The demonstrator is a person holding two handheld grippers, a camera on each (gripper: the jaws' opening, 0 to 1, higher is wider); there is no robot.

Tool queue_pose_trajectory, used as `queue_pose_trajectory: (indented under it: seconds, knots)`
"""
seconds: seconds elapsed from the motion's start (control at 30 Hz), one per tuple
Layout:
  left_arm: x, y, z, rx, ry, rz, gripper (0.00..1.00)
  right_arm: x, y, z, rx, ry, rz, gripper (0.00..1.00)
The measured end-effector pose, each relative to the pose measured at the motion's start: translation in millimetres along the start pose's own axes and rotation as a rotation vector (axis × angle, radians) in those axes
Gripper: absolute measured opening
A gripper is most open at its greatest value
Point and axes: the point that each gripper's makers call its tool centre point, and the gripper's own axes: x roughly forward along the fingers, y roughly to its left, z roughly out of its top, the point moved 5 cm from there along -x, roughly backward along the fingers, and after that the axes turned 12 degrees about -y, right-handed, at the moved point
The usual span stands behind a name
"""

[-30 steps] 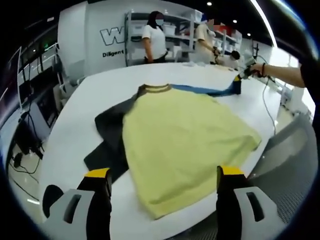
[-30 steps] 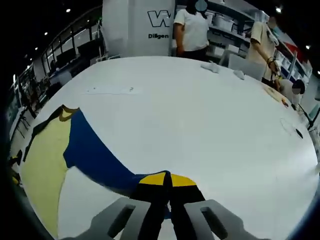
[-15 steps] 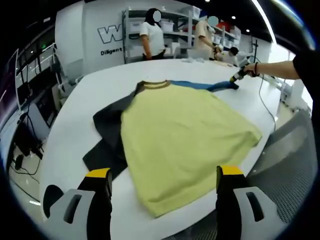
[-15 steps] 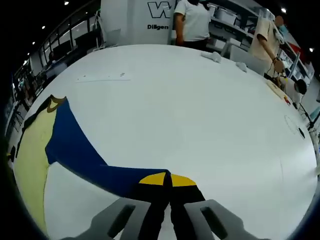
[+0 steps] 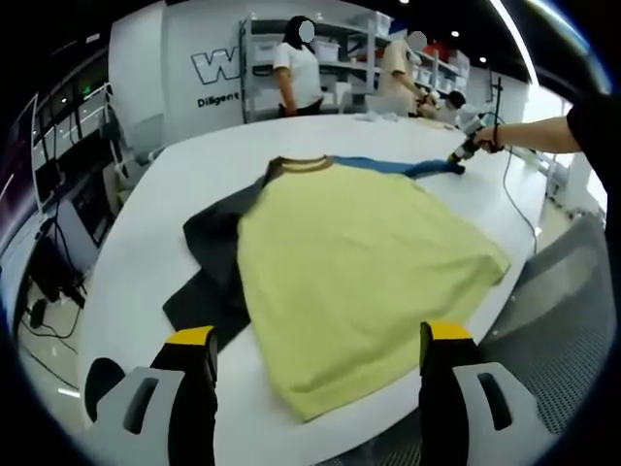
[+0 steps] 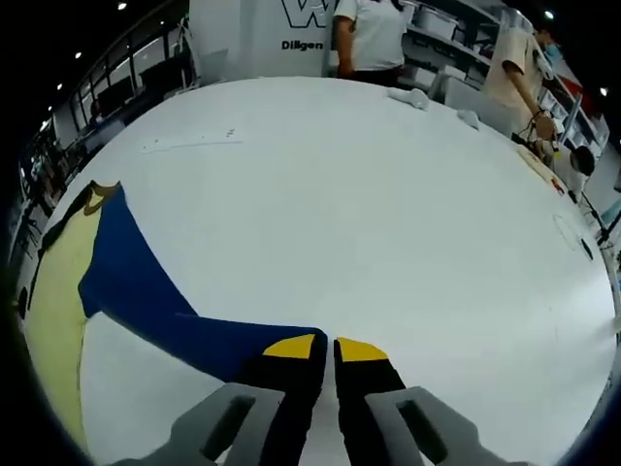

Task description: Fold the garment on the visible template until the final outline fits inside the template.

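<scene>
One soft yellow garment [image 5: 359, 282] lies flat; right gripper [image 6: 326, 347] pinches its blue sleeve [image 6: 146, 296]; left gripper [image 5: 315, 340] gapes wide

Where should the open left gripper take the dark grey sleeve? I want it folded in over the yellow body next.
Probably at the cuff end of the dark grey sleeve, coming from the table's outer side. It lies flat and bent beside the yellow shirt body, its end free on bare white table, nearest the left gripper. The right gripper holds the blue sleeve out.
</scene>
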Motion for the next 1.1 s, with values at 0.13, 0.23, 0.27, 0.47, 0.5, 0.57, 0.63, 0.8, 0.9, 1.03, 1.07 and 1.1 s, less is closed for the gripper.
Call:
queue_pose_trajectory:
  seconds: [0.13, 0.23, 0.27, 0.47, 0.5, 0.57, 0.63, 0.8, 0.9, 1.03, 1.07, 1.1]
  knots:
    - [0.5, -0.8, 1.3, -0.005, -0.01, -0.001, 0.84, -11.3, -2.3, 10.5, -0.004, -0.043, -0.008, 0.21]
    - [1.2, -1.4, 3.5, -0.009, -0.027, -0.004, 0.84, -19.2, -2.6, 17.2, 0.003, -0.069, 0.004, 0.33]
    - [1.2, -1.5, 3.6, -0.009, -0.027, -0.004, 0.84, -23.1, -1.2, 19.0, 0.007, -0.081, 0.003, 0.35]
    - [0.5, -1.2, 5.0, -0.007, -0.036, -0.001, 0.84, -50.7, 14.6, 22.2, 0.033, -0.138, 0.035, 0.44]
    - [0.3, -1.0, 5.1, -0.007, -0.037, 0.0, 0.84, -51.6, 13.4, 21.6, 0.037, -0.138, 0.035, 0.46]
    - [0.2, -0.9, 5.3, -0.008, -0.039, -0.001, 0.84, -55.2, 15.0, 17.9, 0.037, -0.137, 0.04, 0.47]
    - [0.2, -1.1, 5.4, -0.008, -0.041, -0.004, 0.84, -58.0, 18.1, 12.1, 0.041, -0.129, 0.047, 0.45]
    - [-0.1, -0.9, 5.9, -0.005, -0.046, -0.007, 0.83, -64.2, 20.0, -11.9, 0.089, -0.087, 0.023, 0.42]
    - [-0.1, -0.8, 5.9, -0.003, -0.046, -0.009, 0.83, -70.4, 20.6, -26.8, 0.157, -0.057, -0.02, 0.38]
    - [0.1, -1.7, 5.9, -0.004, -0.045, -0.016, 0.82, -66.9, 20.4, -37.1, 0.179, -0.044, -0.02, 0.36]
    - [0.0, -1.6, 6.1, -0.001, -0.046, -0.016, 0.82, -64.6, 20.0, -38.8, 0.188, -0.046, -0.019, 0.35]
    - [0.0, -1.7, 6.3, -0.001, -0.047, -0.016, 0.82, -62.0, 19.0, -40.3, 0.202, -0.045, -0.02, 0.33]
